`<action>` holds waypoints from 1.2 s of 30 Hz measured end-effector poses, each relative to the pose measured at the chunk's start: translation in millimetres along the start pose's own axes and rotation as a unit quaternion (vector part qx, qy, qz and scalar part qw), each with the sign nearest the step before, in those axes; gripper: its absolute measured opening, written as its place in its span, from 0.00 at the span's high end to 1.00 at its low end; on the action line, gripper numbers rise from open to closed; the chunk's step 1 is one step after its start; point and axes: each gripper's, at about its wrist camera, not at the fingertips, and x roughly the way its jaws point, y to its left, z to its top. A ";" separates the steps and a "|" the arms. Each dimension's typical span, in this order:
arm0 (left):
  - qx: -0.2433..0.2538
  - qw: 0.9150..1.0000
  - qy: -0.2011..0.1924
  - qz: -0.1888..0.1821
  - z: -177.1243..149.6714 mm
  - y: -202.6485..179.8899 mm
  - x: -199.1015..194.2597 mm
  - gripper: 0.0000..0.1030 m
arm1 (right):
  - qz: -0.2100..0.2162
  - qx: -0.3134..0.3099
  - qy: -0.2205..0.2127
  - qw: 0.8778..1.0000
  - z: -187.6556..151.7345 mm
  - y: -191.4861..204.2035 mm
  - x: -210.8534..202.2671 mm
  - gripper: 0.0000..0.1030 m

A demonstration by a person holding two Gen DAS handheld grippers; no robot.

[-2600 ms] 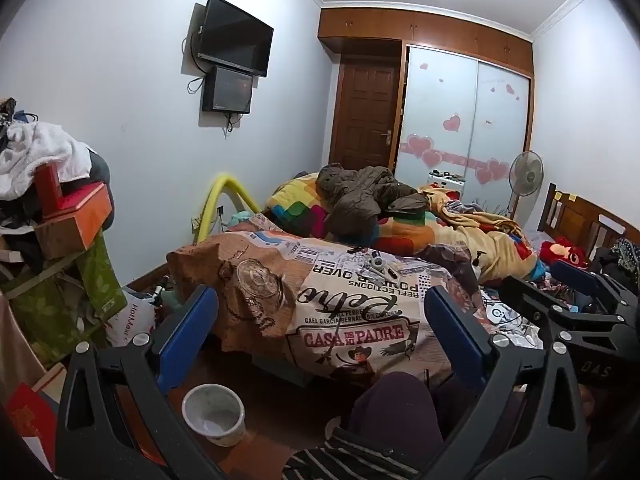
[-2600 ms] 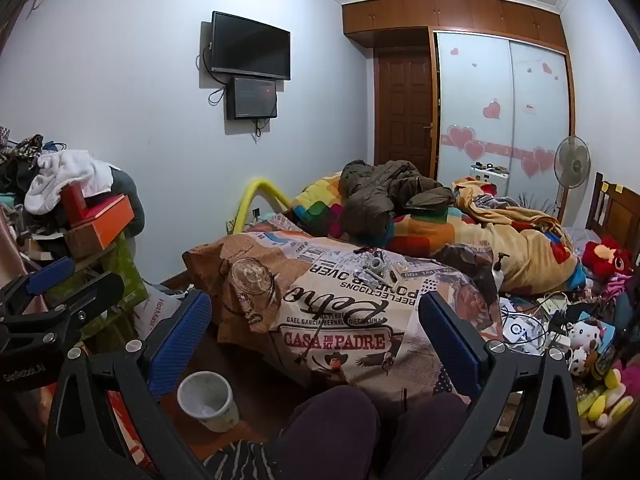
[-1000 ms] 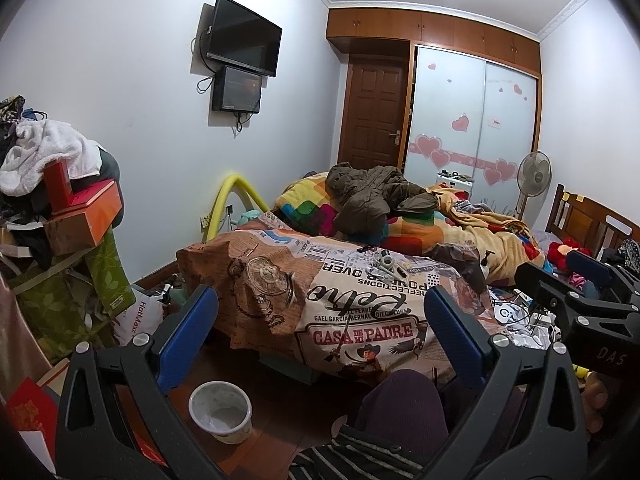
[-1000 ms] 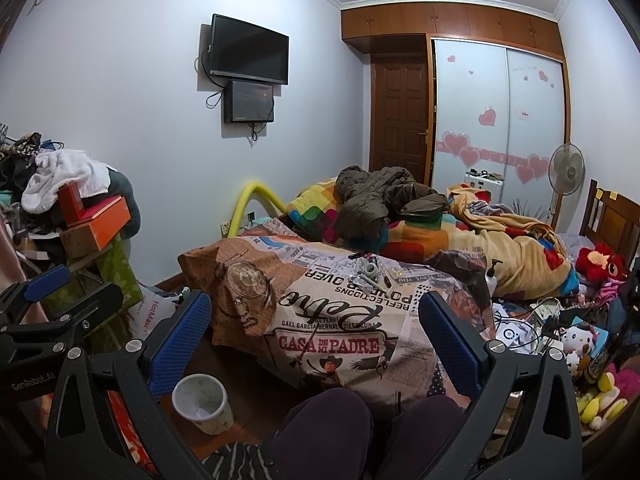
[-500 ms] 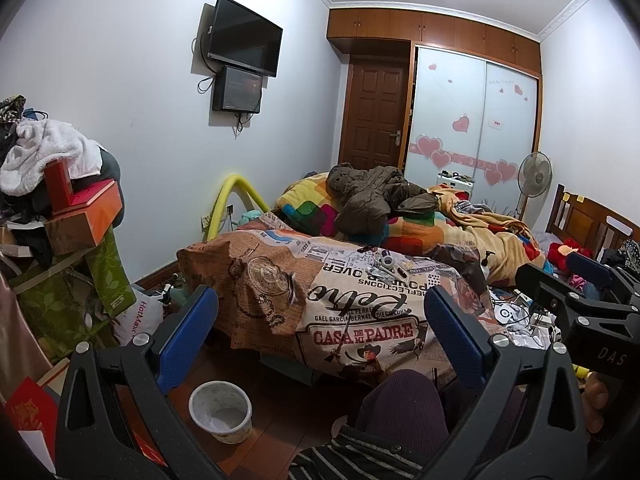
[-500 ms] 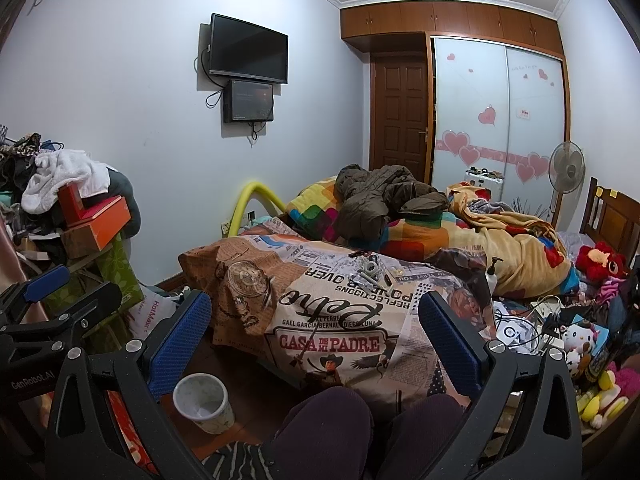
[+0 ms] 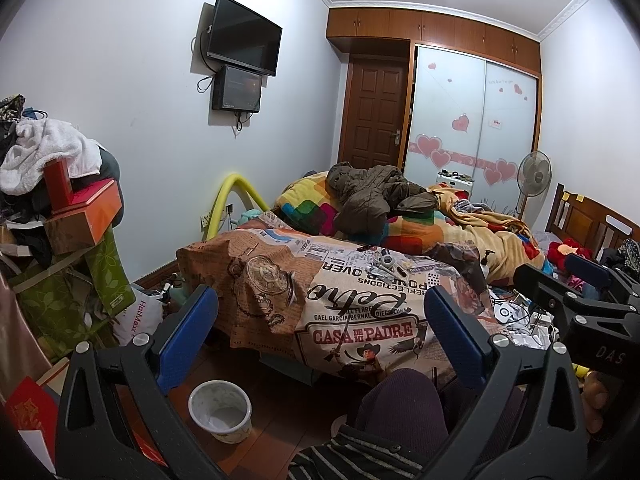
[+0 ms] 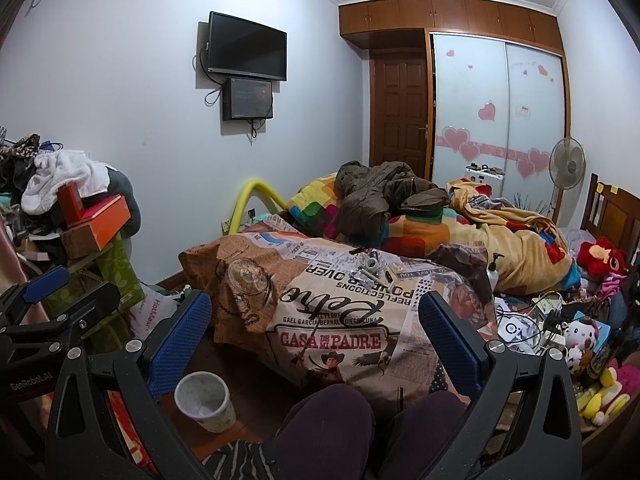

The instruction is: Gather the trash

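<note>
Jaws of left gripper (image 7: 320,332) and right gripper (image 8: 316,328) spread wide, short of bed edge (image 7: 360,364).

Bare floor around bin (image 7: 220,411)

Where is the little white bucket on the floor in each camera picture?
Left wrist view: the white bucket sits at the bottom, left of centre, below the left gripper.
Right wrist view: the white bucket sits at the bottom left, below the right gripper.
Shared landmark: the CASA DE MI PADRE bedspread.
</note>
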 end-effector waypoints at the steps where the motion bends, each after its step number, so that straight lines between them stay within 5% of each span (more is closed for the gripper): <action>1: 0.000 1.000 0.000 0.000 0.0 -0.2 0.0 0.00 | 0.000 0.000 0.000 1.000 -0.1 0.1 0.0 0.00; 16: 0.014 1.000 0.014 0.009 6.8 -3.3 25.4 0.00 | -0.021 0.019 0.006 1.000 8.0 -23.3 34.7 0.00; 36: 0.041 0.997 0.058 0.004 46.5 -52.1 214.8 0.01 | -0.108 0.026 0.062 0.992 23.2 -113.5 164.8 0.00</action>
